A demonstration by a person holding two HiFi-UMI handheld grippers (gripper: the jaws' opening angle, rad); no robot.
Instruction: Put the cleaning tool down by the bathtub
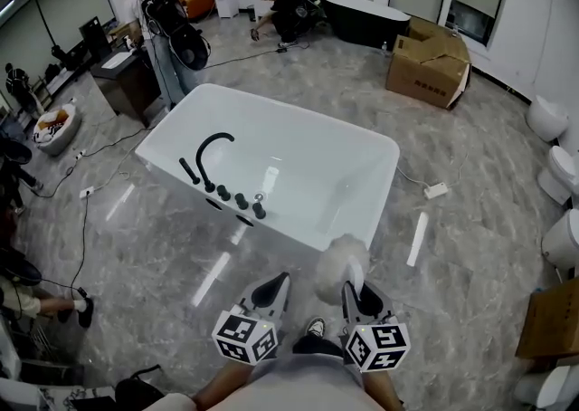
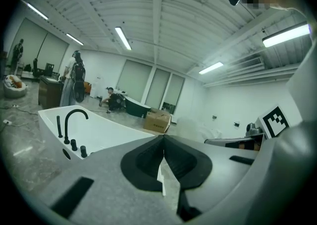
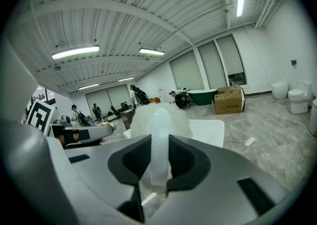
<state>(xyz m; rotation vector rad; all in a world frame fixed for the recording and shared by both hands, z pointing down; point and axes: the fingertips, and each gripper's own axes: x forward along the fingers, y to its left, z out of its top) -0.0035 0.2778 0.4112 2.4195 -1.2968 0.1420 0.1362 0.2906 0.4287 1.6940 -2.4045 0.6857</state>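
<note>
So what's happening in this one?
A person stands a little short of the white bathtub with a gripper in each hand. The right gripper is clamped on the handle of a fluffy white cleaning tool, held off the floor. The left gripper is shut and empty. The tool is not yet put down.

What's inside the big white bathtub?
Only bare white bottom shows inside the bathtub. The black faucet stands on its rim, not inside. The fluffy brush hides the near corner, so that bit can't be seen.
</note>
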